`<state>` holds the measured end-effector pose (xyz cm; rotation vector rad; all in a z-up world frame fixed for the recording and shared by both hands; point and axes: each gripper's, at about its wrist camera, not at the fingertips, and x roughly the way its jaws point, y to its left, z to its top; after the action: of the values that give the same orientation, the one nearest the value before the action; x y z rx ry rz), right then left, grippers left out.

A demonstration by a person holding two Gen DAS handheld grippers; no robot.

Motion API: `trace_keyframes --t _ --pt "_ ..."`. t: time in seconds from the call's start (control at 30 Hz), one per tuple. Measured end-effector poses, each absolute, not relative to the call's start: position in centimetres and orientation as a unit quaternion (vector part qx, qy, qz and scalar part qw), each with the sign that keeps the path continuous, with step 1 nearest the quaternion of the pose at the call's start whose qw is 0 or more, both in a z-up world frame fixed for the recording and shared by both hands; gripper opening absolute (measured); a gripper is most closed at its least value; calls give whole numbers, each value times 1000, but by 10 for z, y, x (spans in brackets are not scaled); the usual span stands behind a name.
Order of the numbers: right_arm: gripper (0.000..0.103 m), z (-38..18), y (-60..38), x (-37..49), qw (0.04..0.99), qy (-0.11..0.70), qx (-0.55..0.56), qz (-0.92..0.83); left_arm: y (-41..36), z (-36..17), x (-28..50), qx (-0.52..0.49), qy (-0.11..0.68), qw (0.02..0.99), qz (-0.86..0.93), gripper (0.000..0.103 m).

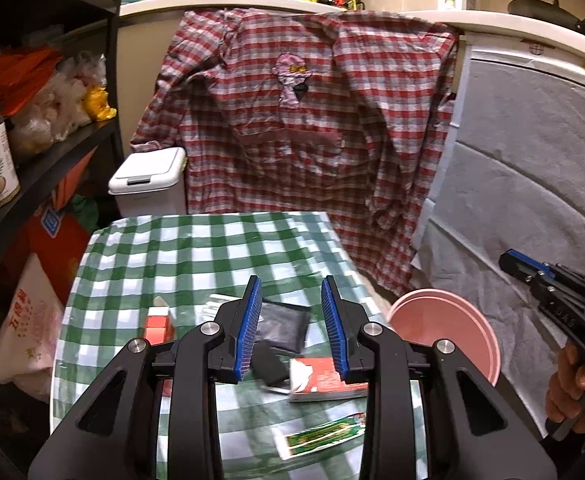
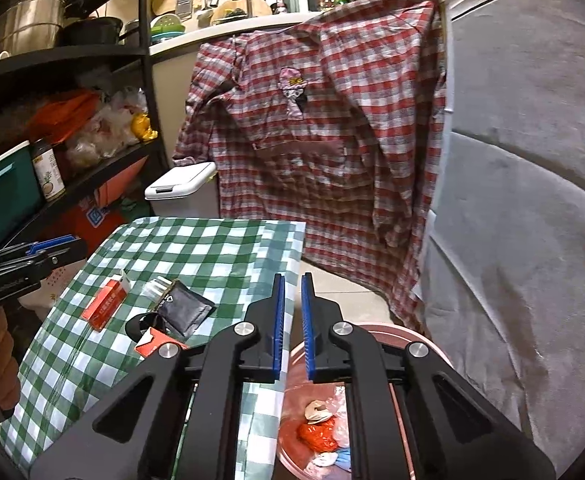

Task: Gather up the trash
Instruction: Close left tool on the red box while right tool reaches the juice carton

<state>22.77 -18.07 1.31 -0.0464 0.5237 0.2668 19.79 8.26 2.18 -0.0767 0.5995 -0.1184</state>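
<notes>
Hanging from the counter edge, a red-and-white plaid shirt [image 1: 304,128] fills the background, with a white lidded plastic bin [image 1: 148,184] standing at its lower left. In front of both sits a table under a green-and-white checked cloth [image 1: 196,252]. Just off the table's right edge stands a round pink plastic bucket [image 1: 448,332]; the right wrist view looks down into it at crumpled red, white and blue wrappers [image 2: 322,436].

The left gripper [image 1: 291,322] hovers over the table with its blue-padded jaws spread wide and nothing between them. Straight ahead, framed by the fingers, lies a flat black foil pouch [image 1: 282,326]. A red-and-white cigarette pack [image 1: 324,380] lies under the right finger, a small red carton [image 1: 159,326] sits to the left, and a green-and-white tube-like wrapper [image 1: 320,434] lies nearest the camera.

The right gripper [image 2: 292,330] is poised above the bucket's rim, jaws parted only by a narrow gap and empty. The table trash lies to its left: red carton [image 2: 106,304], black pouch [image 2: 184,312].
</notes>
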Motion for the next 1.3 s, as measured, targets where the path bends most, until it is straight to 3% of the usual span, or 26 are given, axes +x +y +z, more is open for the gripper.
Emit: trace_keyframes --t 0.47,0.97,1.03,1.1,1.17,1.3 --pt "9 10 -160 266 944 278 1 179 159 9 218 -72 312 947 -13 31" --pt "11 -34 -50 295 883 358 -41 300 215 -36 233 -106 376 921 15 31" --pt "19 -40 -52 292 873 370 -49 313 216 -43 234 -104 385 917 10 32" --pt "43 -49 -55 288 863 383 -69 324 215 -51 235 -102 397 912 5 37" --pt "49 -58 -57 283 851 394 -95 333 215 -58 237 -102 407 908 2 49" --pt "55 -74 -60 276 833 409 -138 346 216 -73 242 -106 427 898 3 52"
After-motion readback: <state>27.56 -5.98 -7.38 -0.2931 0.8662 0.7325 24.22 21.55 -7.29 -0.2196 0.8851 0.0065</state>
